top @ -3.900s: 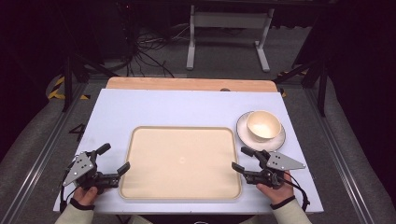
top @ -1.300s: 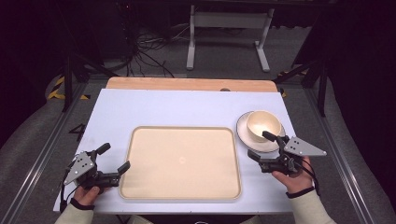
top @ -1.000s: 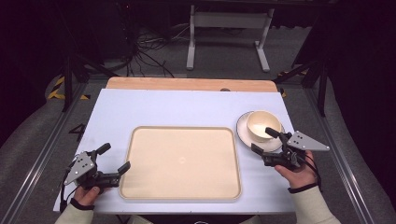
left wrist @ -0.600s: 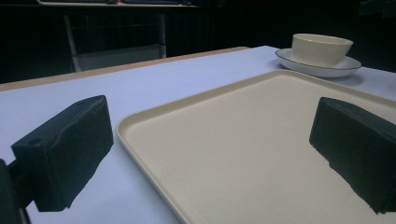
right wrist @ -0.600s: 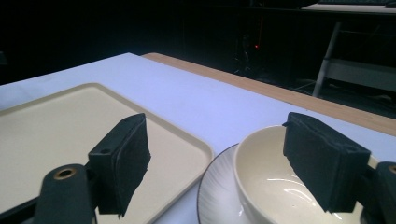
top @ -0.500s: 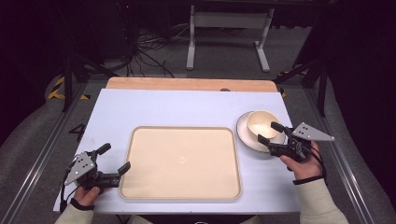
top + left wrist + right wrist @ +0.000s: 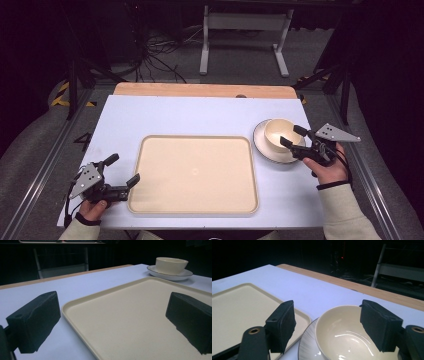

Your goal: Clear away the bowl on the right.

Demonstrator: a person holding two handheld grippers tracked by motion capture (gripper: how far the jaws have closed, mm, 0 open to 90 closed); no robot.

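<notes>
A cream bowl (image 7: 276,133) stands on a white saucer (image 7: 265,151) at the table's right, beside a cream tray (image 7: 195,172). My right gripper (image 7: 292,136) reaches the bowl from the right and is open. Its jaws have just been closing. In the right gripper view the bowl (image 7: 344,335) lies between the two pads, and one fingertip (image 7: 282,322) hangs outside its rim over the saucer (image 7: 308,346); neither pad presses on it. My left gripper (image 7: 123,169) rests open at the tray's front left corner, with nothing but the tray's (image 7: 130,315) edge between its jaws.
The white tabletop (image 7: 200,115) ends in a wooden strip (image 7: 200,90) at the far edge. Beyond it stand a metal stand (image 7: 245,30) and cables on a dark floor. The left gripper view has the bowl (image 7: 171,265) far across the tray.
My right gripper has moved from the table's front right up to the bowl, and its jaws have narrowed. The left gripper, tray, bowl and saucer have stayed put.
</notes>
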